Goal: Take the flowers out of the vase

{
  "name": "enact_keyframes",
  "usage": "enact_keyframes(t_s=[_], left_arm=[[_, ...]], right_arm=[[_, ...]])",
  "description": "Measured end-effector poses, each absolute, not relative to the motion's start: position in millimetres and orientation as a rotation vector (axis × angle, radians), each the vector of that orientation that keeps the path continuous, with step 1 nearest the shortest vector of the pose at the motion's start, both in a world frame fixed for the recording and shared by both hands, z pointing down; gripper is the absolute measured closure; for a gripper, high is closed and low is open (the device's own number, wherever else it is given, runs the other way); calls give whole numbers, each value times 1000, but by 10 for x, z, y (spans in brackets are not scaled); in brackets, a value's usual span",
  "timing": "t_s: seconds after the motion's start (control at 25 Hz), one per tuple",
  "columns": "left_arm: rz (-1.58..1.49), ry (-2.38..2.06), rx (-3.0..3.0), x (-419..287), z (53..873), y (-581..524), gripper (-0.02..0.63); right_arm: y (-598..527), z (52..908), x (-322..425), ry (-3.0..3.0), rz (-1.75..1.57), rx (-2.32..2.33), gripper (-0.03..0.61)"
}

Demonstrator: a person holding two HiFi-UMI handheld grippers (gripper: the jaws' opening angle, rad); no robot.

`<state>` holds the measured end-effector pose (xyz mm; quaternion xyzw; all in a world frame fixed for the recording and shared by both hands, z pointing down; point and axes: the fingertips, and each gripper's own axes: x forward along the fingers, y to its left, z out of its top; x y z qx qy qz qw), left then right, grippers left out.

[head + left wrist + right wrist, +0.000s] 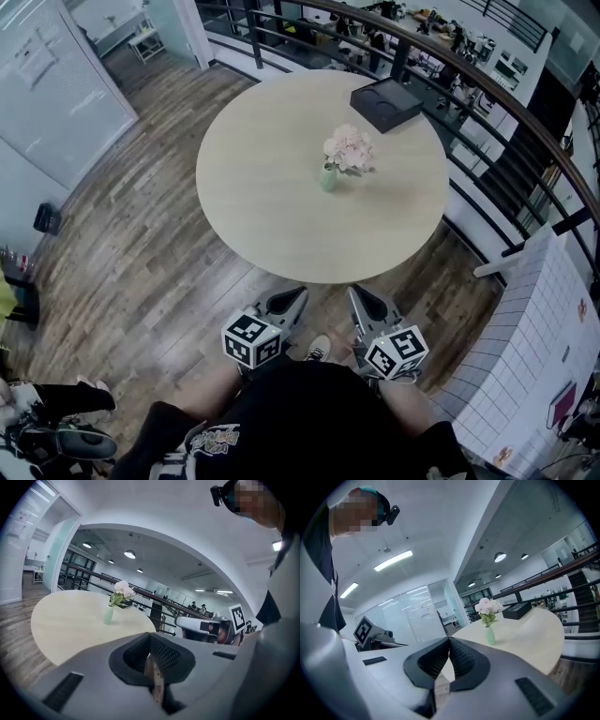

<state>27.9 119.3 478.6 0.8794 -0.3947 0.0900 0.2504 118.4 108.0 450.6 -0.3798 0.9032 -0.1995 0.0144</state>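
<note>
Hanging just short of the near edge of the round pale wooden table [272, 225], the left gripper [289, 302] has its jaws pressed together on nothing. The bunch of pale pink flowers [349, 148] stands upright in the small mint-green vase [329, 177] near the table's middle, well ahead of both grippers. The right gripper [366, 302], jaws likewise closed and empty, looks slightly more in line with the vertical stems

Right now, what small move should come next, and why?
Probably reach the left claw and right claw forward toward the vase: both are shut, empty and short of the table, while the flowers stand in the vase mid-table.
</note>
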Motion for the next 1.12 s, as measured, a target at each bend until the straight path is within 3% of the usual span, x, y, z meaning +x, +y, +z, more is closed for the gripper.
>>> enact_keyframes(t_s=[1.12], left_arm=[[292, -928, 2472, -619, 4658, 504, 607]], right_arm=[[493, 4397, 433, 2692, -625, -1408, 557]])
